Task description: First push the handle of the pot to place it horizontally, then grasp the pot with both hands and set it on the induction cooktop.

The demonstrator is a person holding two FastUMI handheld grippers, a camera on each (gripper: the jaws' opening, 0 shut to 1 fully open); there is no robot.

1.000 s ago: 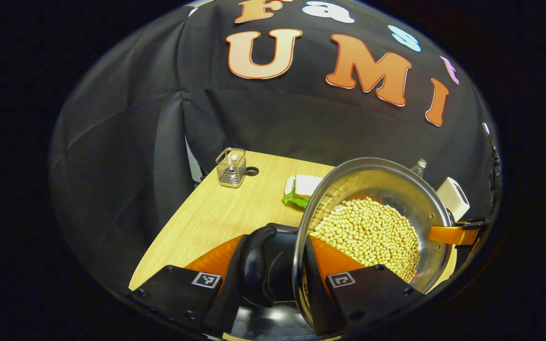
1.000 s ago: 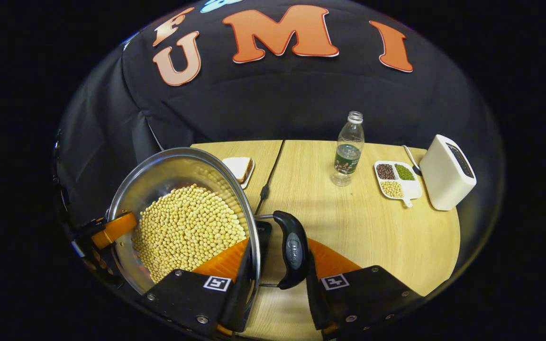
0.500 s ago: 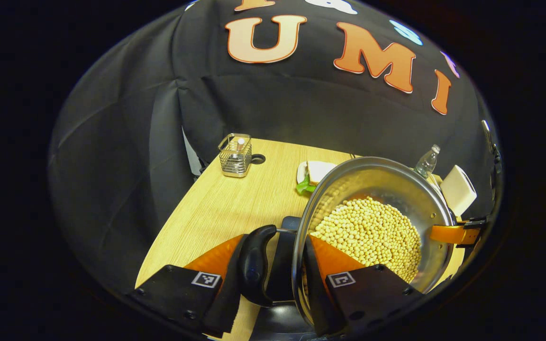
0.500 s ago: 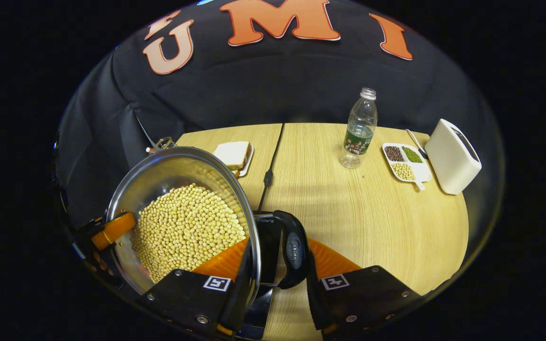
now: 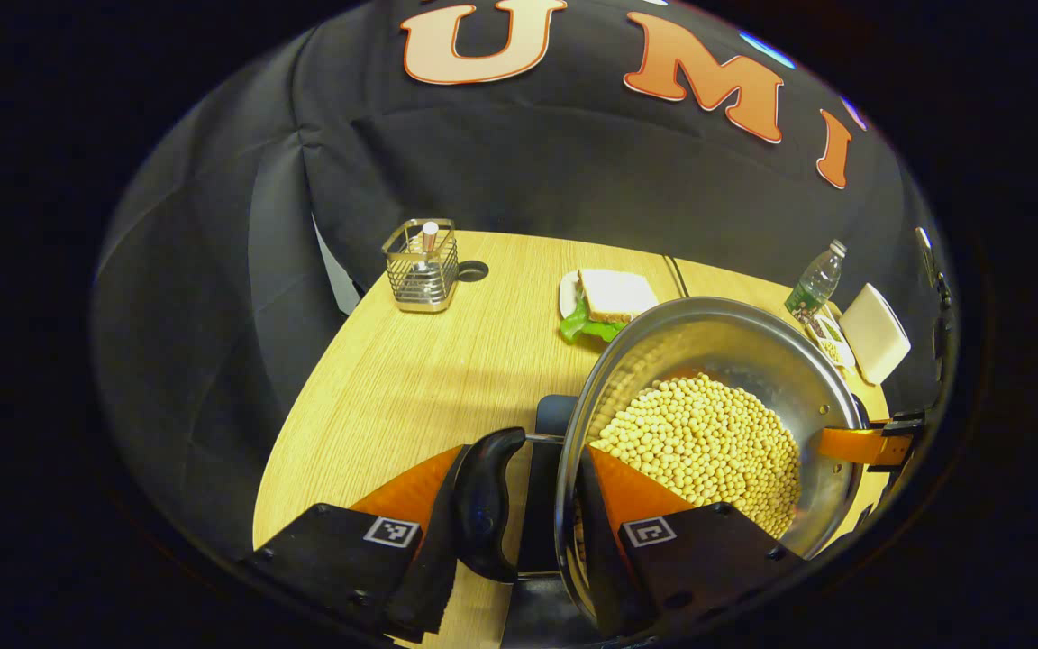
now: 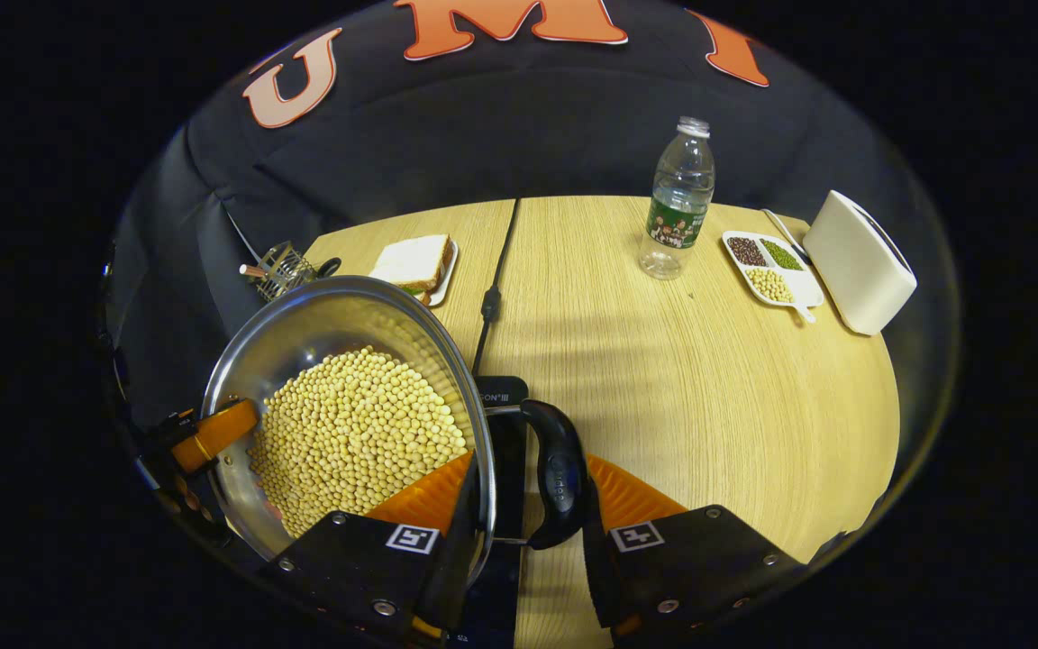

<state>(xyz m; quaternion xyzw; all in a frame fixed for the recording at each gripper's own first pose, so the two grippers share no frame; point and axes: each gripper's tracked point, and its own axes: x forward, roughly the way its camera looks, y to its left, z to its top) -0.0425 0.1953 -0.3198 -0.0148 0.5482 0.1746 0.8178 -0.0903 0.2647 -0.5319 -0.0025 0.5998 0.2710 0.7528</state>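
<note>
Steel pot (image 5: 717,361) of yellow beans, clamped at both black handles by my left tongs (image 5: 519,532) and right tongs (image 6: 519,532), hangs above the black cooktop (image 6: 505,433) directly beneath them.

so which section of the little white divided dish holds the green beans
The back right section of the white divided dish, nearest the white box, holds the green beans; dark red beans fill the back left, pale yellow ones the front.

a round steel pot (image 5: 717,361) with a polished rim is seen, its bottom covered with pale yellow beans (image 5: 704,442); it is held above the table with its mouth upward; a black side handle (image 5: 483,505) lies level at one edge and another black handle (image 6: 559,473) at the opposite edge; the dark induction cooktop (image 6: 505,451) is glimpsed just beneath the pot
</note>
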